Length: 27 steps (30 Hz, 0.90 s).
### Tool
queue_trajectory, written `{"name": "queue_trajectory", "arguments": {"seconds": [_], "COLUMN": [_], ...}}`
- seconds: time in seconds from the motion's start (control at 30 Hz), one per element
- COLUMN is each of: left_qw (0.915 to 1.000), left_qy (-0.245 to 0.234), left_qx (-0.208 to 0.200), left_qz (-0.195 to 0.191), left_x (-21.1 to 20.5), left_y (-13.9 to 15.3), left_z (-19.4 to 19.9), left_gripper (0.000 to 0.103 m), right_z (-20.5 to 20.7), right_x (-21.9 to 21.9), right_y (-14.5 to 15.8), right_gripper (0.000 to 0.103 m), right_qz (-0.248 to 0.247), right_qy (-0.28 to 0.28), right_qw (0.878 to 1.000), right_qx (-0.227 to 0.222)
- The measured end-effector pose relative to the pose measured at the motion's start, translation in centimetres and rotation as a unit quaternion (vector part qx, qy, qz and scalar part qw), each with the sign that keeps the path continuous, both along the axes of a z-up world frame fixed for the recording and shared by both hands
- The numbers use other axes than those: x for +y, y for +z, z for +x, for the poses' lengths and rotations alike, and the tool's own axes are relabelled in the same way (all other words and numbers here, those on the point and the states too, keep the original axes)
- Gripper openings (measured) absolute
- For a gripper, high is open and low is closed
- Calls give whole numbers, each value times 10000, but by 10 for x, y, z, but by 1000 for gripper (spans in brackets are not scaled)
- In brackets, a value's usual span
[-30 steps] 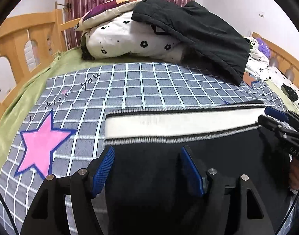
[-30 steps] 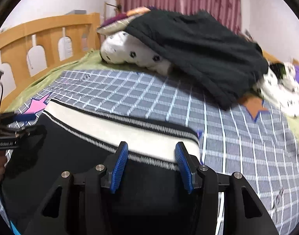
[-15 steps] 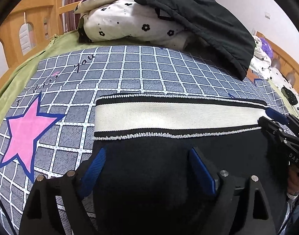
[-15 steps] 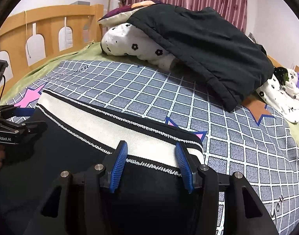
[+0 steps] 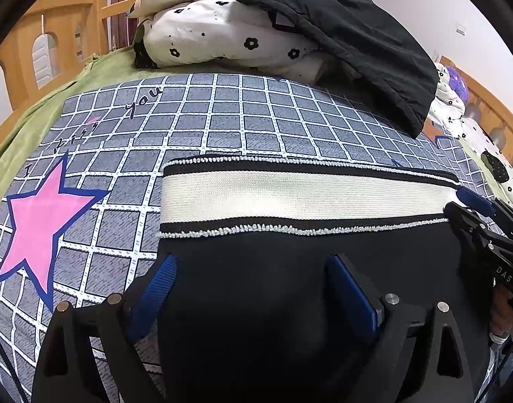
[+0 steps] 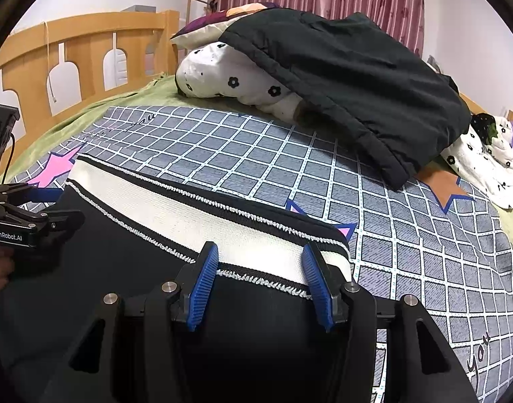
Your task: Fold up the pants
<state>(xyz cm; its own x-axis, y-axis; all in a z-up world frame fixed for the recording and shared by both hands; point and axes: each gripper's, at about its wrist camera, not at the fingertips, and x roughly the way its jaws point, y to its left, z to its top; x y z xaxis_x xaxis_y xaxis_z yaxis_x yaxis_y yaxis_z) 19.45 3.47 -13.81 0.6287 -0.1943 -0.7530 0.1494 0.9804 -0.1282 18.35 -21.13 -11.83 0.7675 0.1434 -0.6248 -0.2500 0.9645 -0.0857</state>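
Black pants (image 5: 273,268) with a wide cream waistband (image 5: 290,198) lie flat on the grid-patterned bedsheet (image 5: 222,124). My left gripper (image 5: 253,275) hovers over the pants' left part just below the waistband. Its jaws are opening, with the black cloth lying between the blue pads (image 5: 162,278) and not pinched. My right gripper (image 6: 261,278) stands half open over the waistband's (image 6: 189,215) right end, and its pads (image 6: 206,282) do not press the cloth. Each gripper shows in the other's view, the right gripper (image 5: 464,206) and the left gripper (image 6: 60,206).
A black jacket (image 5: 357,40) drapes over a flower-print quilt (image 5: 216,37) at the back of the bed. Wooden bed rails (image 6: 71,50) run along the left. A pink star (image 5: 38,221) is printed on the sheet. A green blanket (image 5: 21,127) edges it. A hand (image 5: 504,312) holds the right gripper.
The left gripper's jaws have spread wider and its view has tipped slightly downward. The pants lie as before. The right gripper's jaws have kept their gap.
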Motion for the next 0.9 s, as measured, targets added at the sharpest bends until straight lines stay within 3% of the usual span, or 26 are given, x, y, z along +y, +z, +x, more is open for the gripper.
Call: {"name": "queue_trajectory", "arguments": {"seconds": [0.47, 0.73, 0.9], "left_qw": [9998, 9991, 9978], "left_qy": [13, 3, -96], "left_qx": [78, 392, 152], "left_qz": [196, 191, 645], "left_x": [-5, -4, -15], "left_y": [1, 3, 11], "left_z": [-1, -23, -60], "left_gripper": [94, 93, 92], "right_z": [-2, -27, -51], "right_x": [2, 5, 6], "right_y": [1, 4, 4], "right_gripper": [54, 57, 57], "right_qz": [-88, -246, -220], "right_qy": [-32, -89, -153], "right_qw": [9999, 9994, 9990], "right_qx": [44, 228, 368]}}
